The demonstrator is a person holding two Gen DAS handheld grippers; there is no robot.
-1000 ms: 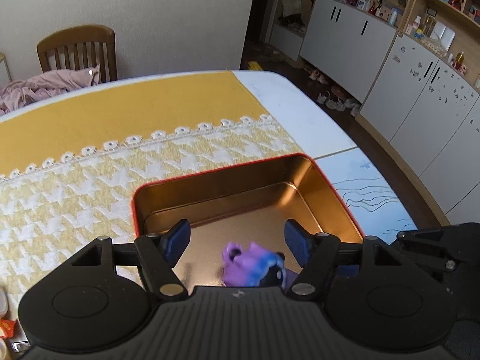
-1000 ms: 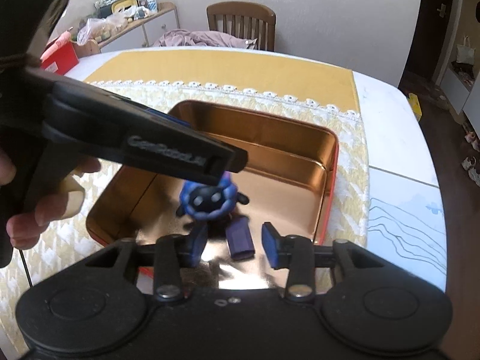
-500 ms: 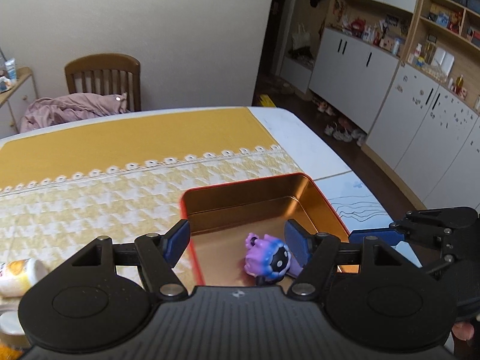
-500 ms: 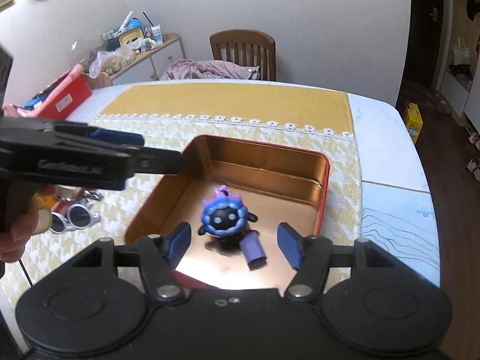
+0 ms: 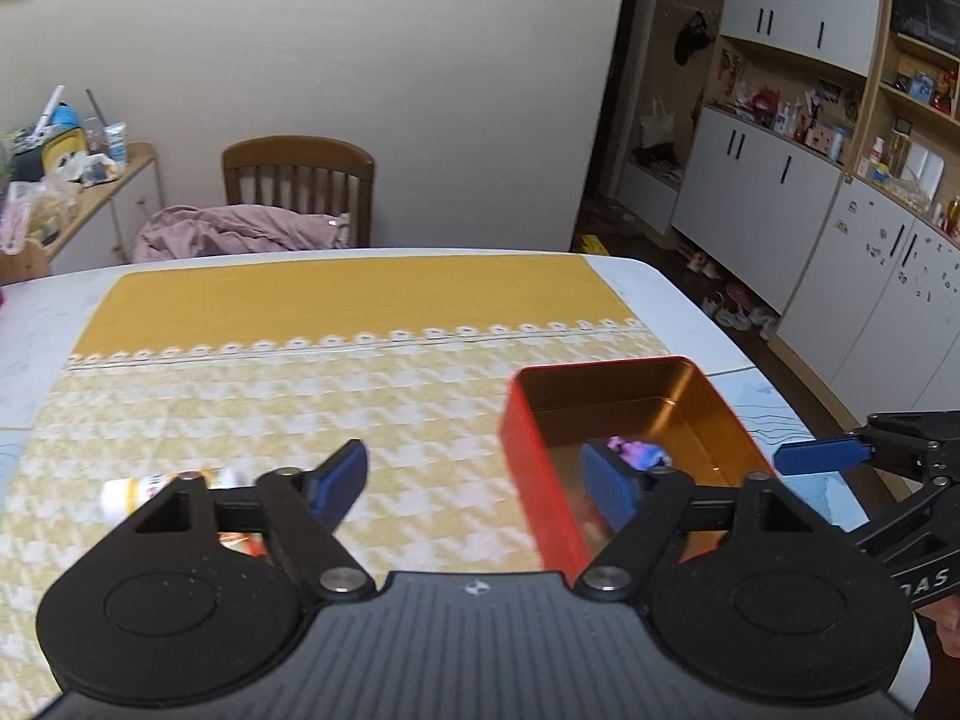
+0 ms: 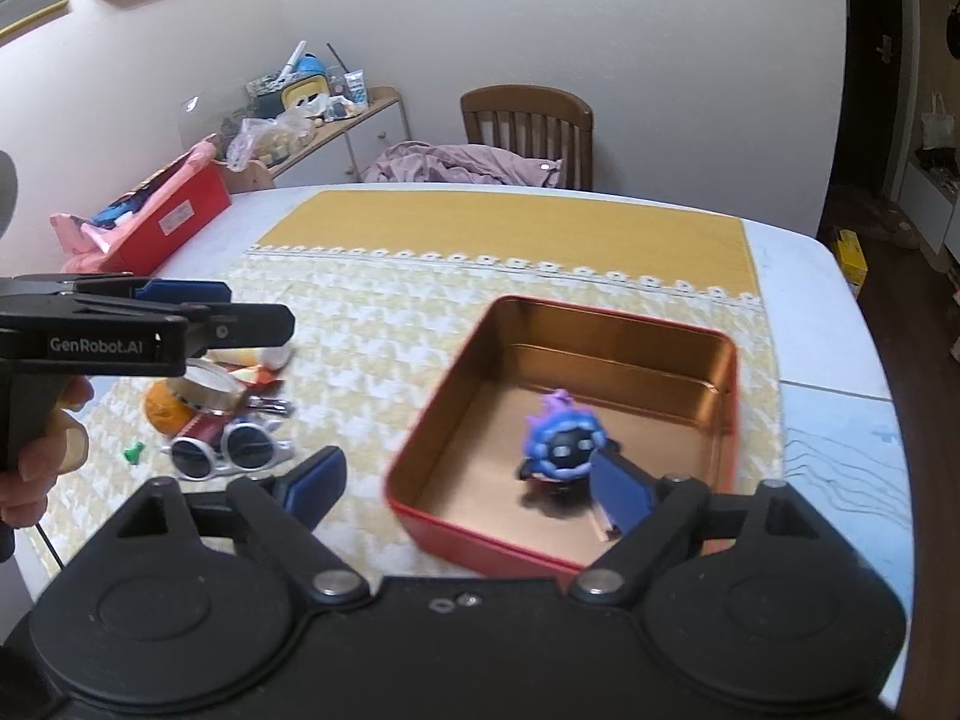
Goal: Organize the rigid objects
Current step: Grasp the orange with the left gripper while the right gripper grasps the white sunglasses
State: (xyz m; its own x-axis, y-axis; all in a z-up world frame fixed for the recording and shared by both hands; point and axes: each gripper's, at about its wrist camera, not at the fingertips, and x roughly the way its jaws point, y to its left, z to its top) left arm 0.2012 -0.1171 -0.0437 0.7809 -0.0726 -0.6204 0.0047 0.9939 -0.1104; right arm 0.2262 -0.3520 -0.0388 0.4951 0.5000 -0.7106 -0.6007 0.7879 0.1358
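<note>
Red tin (image 6: 729,384), gold inside, open on the yellow houndstooth cloth (image 6: 372,324) covering the surface, at centre right of the right wrist view and at lower right of the left wrist view (image 5: 723,414). Inside, a purple-and-blue spiky toy (image 6: 561,441) upright on the tin floor, free of both tools; only its purple top visible in the left view (image 5: 636,453), behind a blue pad. Beside the toy, a small object mostly hidden behind the right-hand finger, kind not clear. Right gripper (image 6: 468,480) spread wide and empty, fingers just opened from the much narrower gap seen a second ago, when the toy sat right between them; tin now smaller and lower in that view than before, more of the surface showing. Left gripper (image 5: 474,480) likewise spread and empty, fingers recently widened, nothing between them but cloth and the tin's near wall; tin shifted from the centre of its view to the lower right. Same left gripper as a black bar at left edge of the right view (image 6: 180,312), a hand (image 6: 42,450) on its grip. At lower left of the right view, loose clutter on the cloth: white-framed sunglasses (image 6: 231,453), an orange fruit (image 6: 162,414), a round tape roll (image 6: 207,387), a small green piece (image 6: 133,453). White bottle (image 5: 162,483) lying at lower left of the left view.
</note>
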